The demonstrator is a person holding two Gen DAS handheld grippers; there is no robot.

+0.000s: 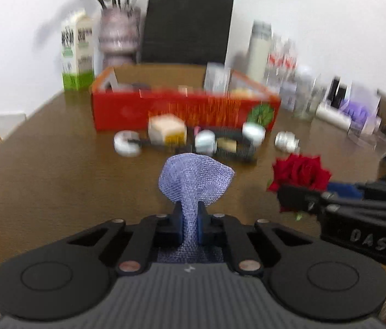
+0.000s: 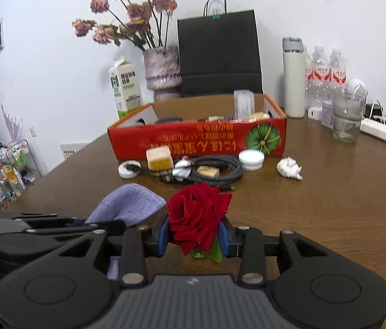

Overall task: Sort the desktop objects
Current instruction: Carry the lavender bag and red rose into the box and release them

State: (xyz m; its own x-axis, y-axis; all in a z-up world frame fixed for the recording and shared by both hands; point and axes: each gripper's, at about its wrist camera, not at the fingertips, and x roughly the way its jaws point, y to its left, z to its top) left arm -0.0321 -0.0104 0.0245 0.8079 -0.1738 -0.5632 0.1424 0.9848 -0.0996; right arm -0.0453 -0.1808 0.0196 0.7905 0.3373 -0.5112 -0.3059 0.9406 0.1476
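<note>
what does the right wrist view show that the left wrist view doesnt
Only the right wrist view: the right gripper from behind, clamped on the red rose, and a shelf rack of small goods at far left.

Only the left wrist view: the left gripper from behind, shut on the lilac woven cloth.

Both: the red cardboard box, black paper bag, milk carton and brown wooden table.

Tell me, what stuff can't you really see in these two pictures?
- Inside of the red cardboard box: both views, its front wall hides most contents.
- Small items by the coiled black cable: left wrist view, motion blur.
- Stem of the red rose: right wrist view, hidden by the right gripper.
- Rest of the purple woven cloth: left gripper covers it.
</note>
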